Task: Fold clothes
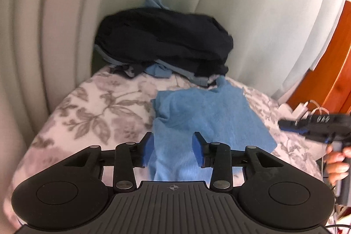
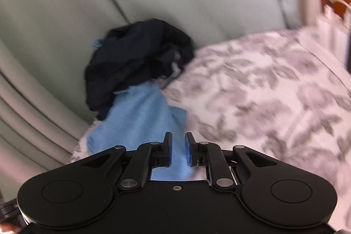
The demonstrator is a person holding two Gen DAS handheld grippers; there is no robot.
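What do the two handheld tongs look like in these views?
Both are matte black. The left tongs have a ribbed grey-black body with a small crosshair mark, two round caps, silver rivets on the linkage bars and blue pads on the fingers. The right tongs look alike but smooth-bodied, with one small screw. No sleeve shows.

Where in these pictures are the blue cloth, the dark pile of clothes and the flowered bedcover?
blue cloth point(image 1: 210, 111): left wrist view, middle of its flat spread part.
dark pile of clothes point(image 1: 166, 41): left wrist view, centre of the top dark garment.
flowered bedcover point(image 2: 263, 89): right wrist view, bare patterned area right of the clothes.
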